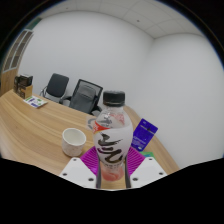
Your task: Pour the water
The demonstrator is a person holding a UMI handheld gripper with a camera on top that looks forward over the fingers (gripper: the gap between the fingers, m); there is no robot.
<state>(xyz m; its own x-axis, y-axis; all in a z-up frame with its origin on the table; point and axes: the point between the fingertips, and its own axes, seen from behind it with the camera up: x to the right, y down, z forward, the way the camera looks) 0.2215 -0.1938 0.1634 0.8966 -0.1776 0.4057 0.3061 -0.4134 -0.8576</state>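
My gripper (pixel 112 170) is shut on a clear plastic bottle (pixel 112 135) with a black cap (pixel 114 98) and a white label with black and red print. The bottle stands upright between the purple pads (pixel 92 160), which press on its lower body at both sides. It is held above the wooden table (pixel 35 135). A white cup (pixel 73 140) stands on the table just to the left of the bottle, a little ahead of the fingers.
A purple packet (pixel 146 134) lies on the table to the right of the bottle. Two dark office chairs (pixel 72 92) stand beyond the table's far edge. A box (pixel 23 85) and a small booklet (pixel 36 101) sit at the far left.
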